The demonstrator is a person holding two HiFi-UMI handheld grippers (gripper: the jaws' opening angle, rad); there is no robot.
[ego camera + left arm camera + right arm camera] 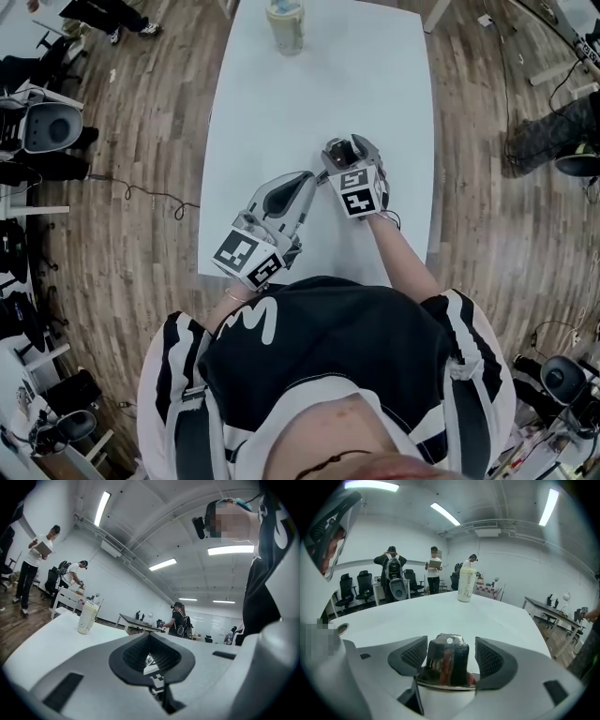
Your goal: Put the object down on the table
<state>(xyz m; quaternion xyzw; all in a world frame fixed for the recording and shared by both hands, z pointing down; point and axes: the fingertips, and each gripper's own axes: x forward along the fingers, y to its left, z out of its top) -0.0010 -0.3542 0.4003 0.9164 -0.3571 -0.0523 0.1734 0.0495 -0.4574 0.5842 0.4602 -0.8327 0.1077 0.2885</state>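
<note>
White worktop (pixel 281 103) fills the middle of the head view, long and rectangular, set on a brown wooden plank floor (pixel 141 141). At its far end stands a cream tumbler (pixel 286 26), well apart from both hands. Round the room we've got black office chairs (pixel 347 590), long strip lights (pixel 101 508) on a pale ceiling, and three standing people (pixel 434 569) beyond the worktop's far edge.

Now the tricky bits. The wearer's black-and-white shirt (pixel 337 375) blocks the worktop's near edge. From the head view the task's thing is small and mostly covered by grey claw housing, and no view shows whether it sits on the worktop or hangs just above it.

Over to the right claw (pixel 450 649): between its ribbed pads stands a dark glossy object (pixel 443 665), mirror-shiny with reddish reflections. It has a rounded top pierced by a small round hole and a bright curved metal rim at its foot, its lower part cut off by the claw body. The pads stand partly apart around it, one close against it while a sliver of white shows between it and the other. It is over the worktop's near right part, at the right claw (pixel 345 152).

The left claw (pixel 149 656) is empty, its tips drawn together, and lies just beside the right one.
</note>
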